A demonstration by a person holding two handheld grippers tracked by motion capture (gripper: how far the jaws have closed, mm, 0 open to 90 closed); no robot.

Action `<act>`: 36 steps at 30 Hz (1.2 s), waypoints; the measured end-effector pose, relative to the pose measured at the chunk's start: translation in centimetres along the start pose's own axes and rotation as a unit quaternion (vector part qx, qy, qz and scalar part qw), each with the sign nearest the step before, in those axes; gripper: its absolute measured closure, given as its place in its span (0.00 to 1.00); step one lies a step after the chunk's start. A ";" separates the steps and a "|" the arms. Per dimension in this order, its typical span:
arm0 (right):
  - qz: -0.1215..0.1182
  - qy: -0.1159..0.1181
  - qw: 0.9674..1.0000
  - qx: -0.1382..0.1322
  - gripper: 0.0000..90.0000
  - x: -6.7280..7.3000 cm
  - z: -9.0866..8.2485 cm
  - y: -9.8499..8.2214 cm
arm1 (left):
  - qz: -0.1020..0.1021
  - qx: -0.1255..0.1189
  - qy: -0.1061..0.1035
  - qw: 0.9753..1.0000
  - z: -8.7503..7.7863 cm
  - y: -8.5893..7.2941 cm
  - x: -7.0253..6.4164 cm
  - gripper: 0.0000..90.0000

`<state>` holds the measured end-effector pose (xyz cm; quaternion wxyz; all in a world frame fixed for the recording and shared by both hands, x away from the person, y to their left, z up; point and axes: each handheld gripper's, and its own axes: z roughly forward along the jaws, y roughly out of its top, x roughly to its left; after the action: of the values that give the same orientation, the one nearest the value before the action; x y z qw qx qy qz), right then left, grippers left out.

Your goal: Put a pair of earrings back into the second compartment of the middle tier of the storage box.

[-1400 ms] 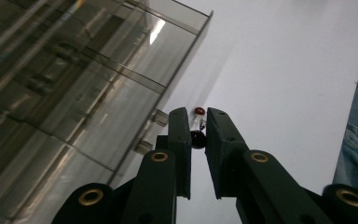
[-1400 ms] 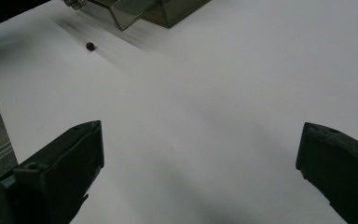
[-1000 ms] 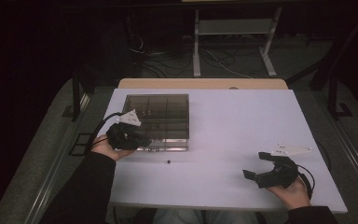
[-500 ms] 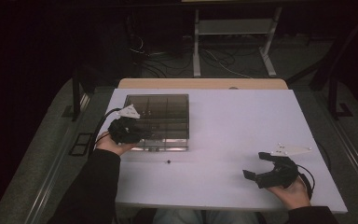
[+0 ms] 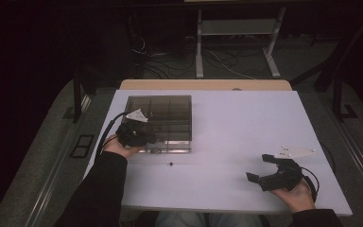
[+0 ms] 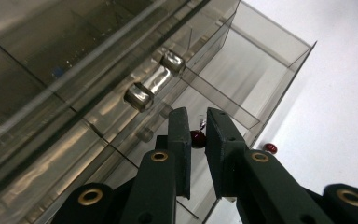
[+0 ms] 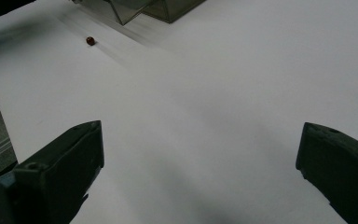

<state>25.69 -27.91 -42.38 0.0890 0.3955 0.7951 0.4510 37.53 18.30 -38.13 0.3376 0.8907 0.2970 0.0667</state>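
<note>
The left gripper (image 6: 197, 135) has its jaws drawn narrow on a small dark red bead (image 6: 197, 138), pinched between the tips and held at the near edge of the clear box (image 5: 163, 120), just over one of its open compartments. In the high view this gripper (image 5: 137, 135) sits against the box's near left corner, the hand under it. The box is a smoky, see-through case split into cells by thin walls; whether any cell already holds beads cannot be told. A second bead (image 5: 170, 164) lies loose on the white worktop (image 5: 227, 123), just in front of the box and apart from it; the right gripper view shows it (image 7: 90, 40) far ahead. The right gripper (image 5: 269, 176) rests near the worktop's near right edge, jaws spread wide and empty, well apart from everything. As a judgement, the work is partway: one bead is about to be dropped in, and the loose one is left to fetch.
</note>
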 end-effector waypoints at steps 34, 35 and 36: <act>-0.002 0.002 1.000 0.003 0.01 0.0 0.1 0.0 | -0.007 -0.011 -0.026 1.000 -1.4 0.2 -0.6 0.46; -0.001 0.001 1.000 0.003 0.01 0.0 0.1 -0.1 | -0.007 -0.011 -0.027 1.000 -1.7 0.3 -0.8 0.44; -0.002 0.001 1.000 0.002 0.01 0.0 0.0 -0.1 | -0.005 -0.010 -0.030 0.999 -1.9 0.3 -1.0 0.44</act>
<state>25.67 -27.88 -42.44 0.0882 0.3938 0.7968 0.4497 36.27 18.63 -36.47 0.3558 0.8872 0.2908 0.0414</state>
